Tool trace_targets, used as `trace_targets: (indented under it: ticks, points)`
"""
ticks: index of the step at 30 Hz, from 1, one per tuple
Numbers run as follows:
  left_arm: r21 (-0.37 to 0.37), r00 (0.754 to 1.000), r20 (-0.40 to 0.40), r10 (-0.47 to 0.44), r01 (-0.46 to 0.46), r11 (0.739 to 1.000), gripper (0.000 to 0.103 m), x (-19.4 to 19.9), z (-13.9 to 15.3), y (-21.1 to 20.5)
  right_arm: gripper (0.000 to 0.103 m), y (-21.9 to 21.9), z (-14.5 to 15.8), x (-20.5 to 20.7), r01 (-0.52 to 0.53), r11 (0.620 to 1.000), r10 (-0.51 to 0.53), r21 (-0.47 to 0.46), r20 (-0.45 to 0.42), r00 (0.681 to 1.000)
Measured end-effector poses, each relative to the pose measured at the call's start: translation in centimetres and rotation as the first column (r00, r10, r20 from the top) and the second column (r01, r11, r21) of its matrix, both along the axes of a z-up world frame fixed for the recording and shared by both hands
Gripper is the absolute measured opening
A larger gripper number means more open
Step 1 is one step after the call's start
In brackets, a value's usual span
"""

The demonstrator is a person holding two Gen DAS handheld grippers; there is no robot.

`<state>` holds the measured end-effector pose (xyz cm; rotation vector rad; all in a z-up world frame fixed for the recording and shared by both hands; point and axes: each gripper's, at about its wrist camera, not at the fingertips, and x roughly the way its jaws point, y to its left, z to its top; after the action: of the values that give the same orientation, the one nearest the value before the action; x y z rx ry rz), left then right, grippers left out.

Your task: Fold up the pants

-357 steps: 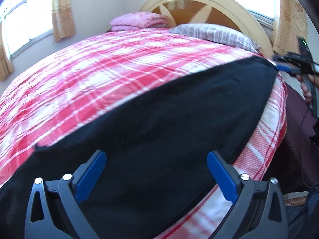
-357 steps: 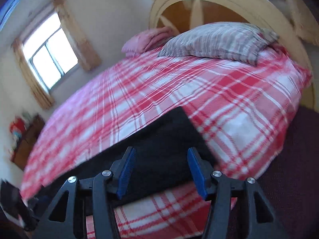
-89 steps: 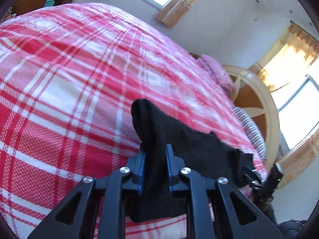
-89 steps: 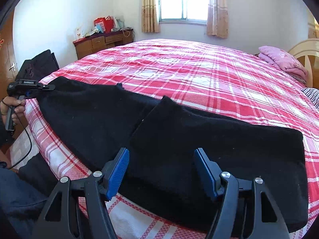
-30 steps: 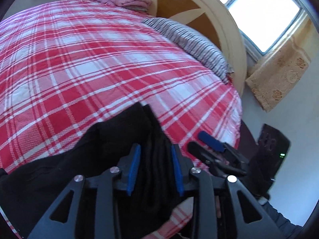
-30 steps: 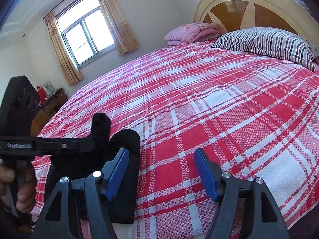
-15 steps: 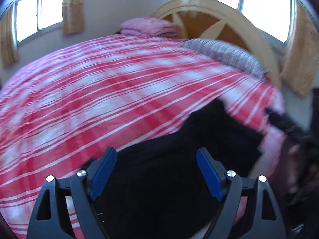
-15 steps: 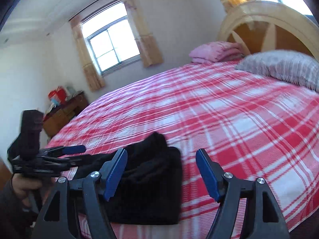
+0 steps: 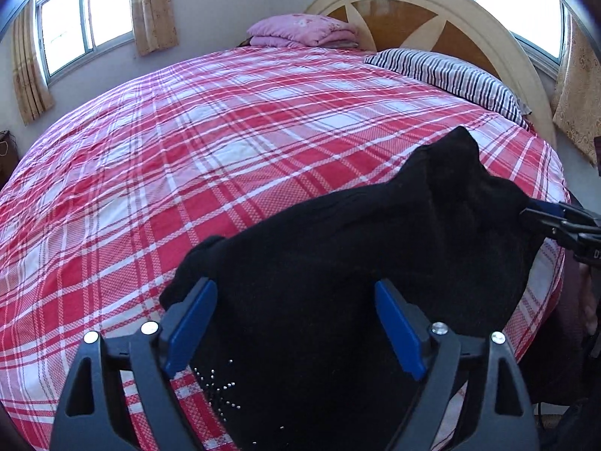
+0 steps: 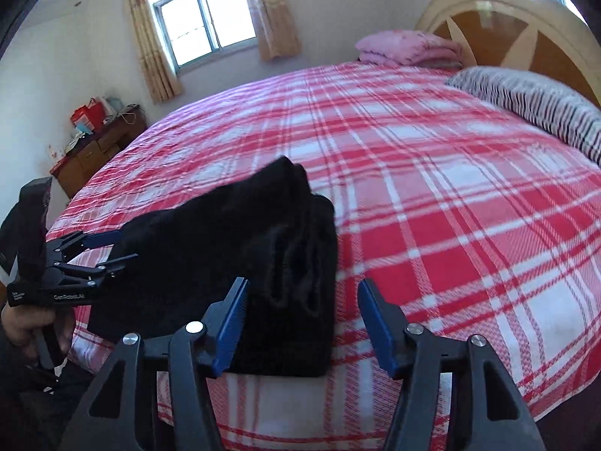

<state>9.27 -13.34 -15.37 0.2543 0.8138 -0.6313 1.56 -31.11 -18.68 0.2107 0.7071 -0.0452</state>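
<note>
**A:** So what's the room like? Biggest stuff first.

**B:** Bedroom, pale walls, curtained windows [image 10: 203,15]. The bed [image 9: 233,143] fills nearly everything, with a red and white plaid sheet and an arched wooden headboard [image 9: 432,11]. There's a wooden dresser [image 10: 101,146] in the far corner with clutter on top. A striped pillow [image 9: 447,71] sits by the headboard and a folded pink blanket [image 9: 304,30] next to it.

**B:** The pants [image 9: 357,263] are black and lie bunched in a folded heap at the near edge of the bed, one corner poking up.

**A:** And the grippers?

**B:** The left gripper [image 9: 296,327] hangs over the near end of the pants with its blue fingers [image 9: 398,327] spread wide, gripping nothing. The right gripper [image 10: 300,327] is at the other end, fingers apart over the edge of the heap, not pressing on it as far as I can see. A hand [image 10: 26,327] holds the left one's handle in the right view.

**A:** Anything different from before?

**B:** Yeah. A second ago the left fingers were pinched on a fold of the pants; they've just been opening and the cloth has dropped onto the bed. The right fingers have just been closing a bit, with the edge of the heap between them. About twelve seconds back the pants lay spread flat along the bed edge; now they're folded up much shorter.
</note>
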Motion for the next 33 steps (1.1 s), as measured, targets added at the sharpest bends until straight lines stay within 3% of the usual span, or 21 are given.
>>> trace_targets:
  ticks: [11,14,17,19,21,23,28,30,33]
  points:
    - [-0.024,1.000,-0.020,0.021,-0.021,0.999,0.092,0.2,-0.6,1.1,0.061,-0.2,1.3,0.0,0.003,0.998,-0.006,-0.061,-0.041,0.999]
    - [-0.031,0.999,-0.026,0.036,-0.037,0.999,0.093,0.1,-0.7,1.5,0.061,1.1,3.5,-0.7,0.040,0.990,-0.034,-0.137,0.046,0.998]
    - [-0.033,0.999,-0.026,0.043,-0.044,0.998,0.093,-0.2,-0.6,1.7,0.061,3.3,5.8,-0.6,0.007,0.984,0.019,-0.179,0.144,0.989]
    - [-0.028,0.999,-0.021,0.045,-0.045,0.999,0.093,-0.5,-0.5,1.8,0.061,4.9,6.6,0.5,-0.050,0.981,0.081,-0.186,0.163,0.983]
    - [-0.030,0.999,-0.019,0.044,-0.044,0.999,0.093,-0.8,-0.5,2.0,0.061,6.2,6.3,2.6,-0.141,0.978,0.163,-0.152,0.145,0.976]
    - [-0.028,0.999,-0.019,0.039,-0.040,0.999,0.093,-1.2,-0.6,2.2,0.061,6.5,5.3,4.7,-0.170,0.978,0.182,-0.121,0.097,0.978]
    - [0.007,1.000,-0.020,0.020,-0.019,1.000,0.096,-2.1,-2.1,2.2,0.061,2.8,1.1,8.4,-0.116,0.993,0.117,0.026,-0.059,0.991]
    - [-0.002,0.999,-0.029,0.018,-0.018,1.000,0.096,-2.2,-2.4,2.6,0.061,1.6,0.9,7.7,-0.135,0.988,0.138,0.077,-0.029,0.990]
    - [-0.026,0.998,-0.043,0.036,-0.037,0.999,0.098,-2.4,-2.5,3.8,0.061,2.4,2.4,7.1,-0.079,0.997,0.079,0.010,-0.037,0.996]
